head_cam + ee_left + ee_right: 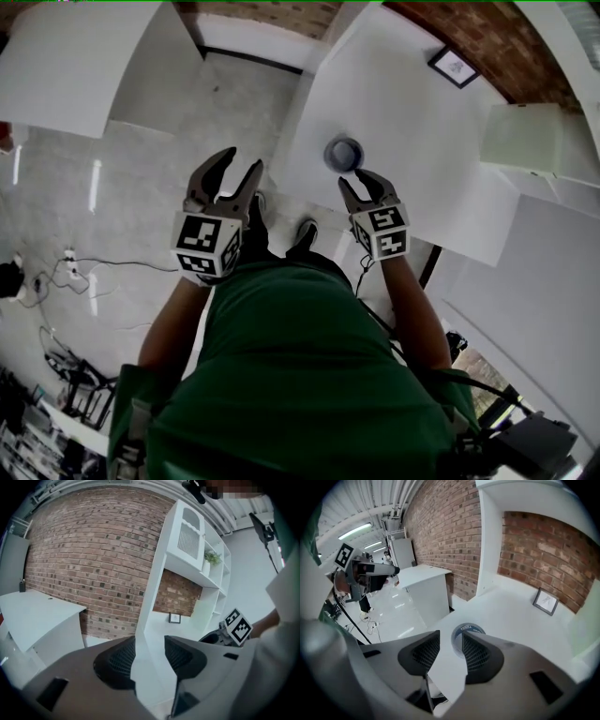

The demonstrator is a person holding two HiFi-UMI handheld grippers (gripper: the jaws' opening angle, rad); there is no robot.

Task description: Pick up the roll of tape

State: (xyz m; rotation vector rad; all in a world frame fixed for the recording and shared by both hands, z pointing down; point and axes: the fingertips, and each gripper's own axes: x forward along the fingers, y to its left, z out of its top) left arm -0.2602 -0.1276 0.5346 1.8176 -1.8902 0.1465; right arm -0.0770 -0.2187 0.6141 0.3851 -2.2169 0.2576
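The roll of tape [344, 153] is dark grey-blue and lies flat on the white table [412, 141], near its front left edge. My right gripper [367, 183] hovers just short of it, open, with nothing between the pads. In the right gripper view the roll [465, 631] shows just beyond the jaws, partly hidden behind the right-hand finger [480, 656]. My left gripper [228, 178] is open and empty. It is held off the table to the left, above the floor. The left gripper view looks along the table's edge between its empty jaws.
A small framed picture [454, 67] stands at the table's far side against the brick wall. A pale translucent box [521, 138] sits at the right. Another white desk [84, 66] stands at upper left. Cables [66, 272] lie on the floor at left.
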